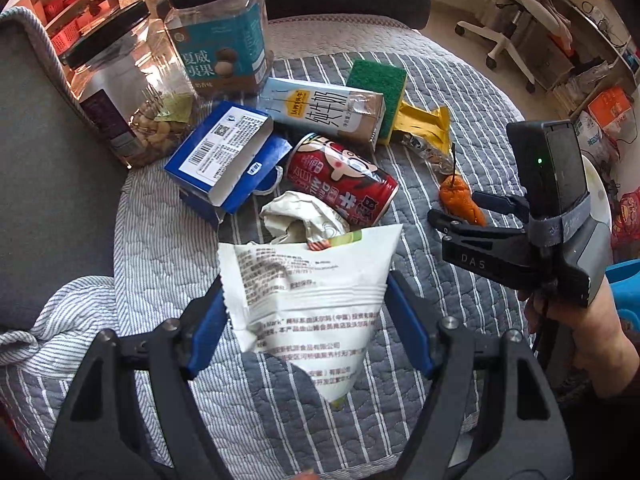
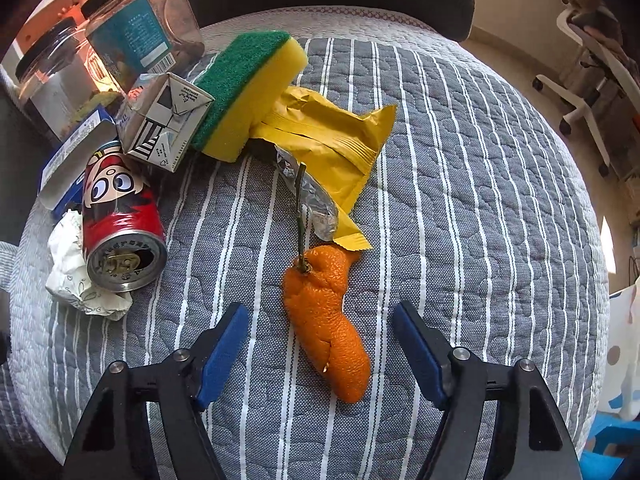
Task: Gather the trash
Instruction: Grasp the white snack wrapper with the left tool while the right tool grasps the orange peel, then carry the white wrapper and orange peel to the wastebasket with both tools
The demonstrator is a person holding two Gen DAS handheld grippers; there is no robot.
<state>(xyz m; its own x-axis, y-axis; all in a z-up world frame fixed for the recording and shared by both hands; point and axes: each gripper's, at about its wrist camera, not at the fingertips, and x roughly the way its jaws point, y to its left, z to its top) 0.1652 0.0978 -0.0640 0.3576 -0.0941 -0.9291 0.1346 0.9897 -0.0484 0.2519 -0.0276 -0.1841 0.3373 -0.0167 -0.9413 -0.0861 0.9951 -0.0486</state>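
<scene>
My left gripper [image 1: 306,320] clamps 1 white printed plastic wrapper [image 1: 308,300]. My right gripper [image 2: 320,354] stands unclosed astride the orange peel with stem [image 2: 326,320]. Uncollected: red drink can [image 2: 120,220], crumpled white paper [image 2: 74,276], yellow foil wrapper [image 2: 328,136].

Left gripper [image 1: 306,312] clamped, right gripper [image 2: 320,344] spread, pointing down

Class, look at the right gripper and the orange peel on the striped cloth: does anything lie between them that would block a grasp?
Nothing visible does. The orange peel lies alone on the striped cloth, between the open jaws of the right gripper. The yellow wrapper only touches its far end.
</scene>
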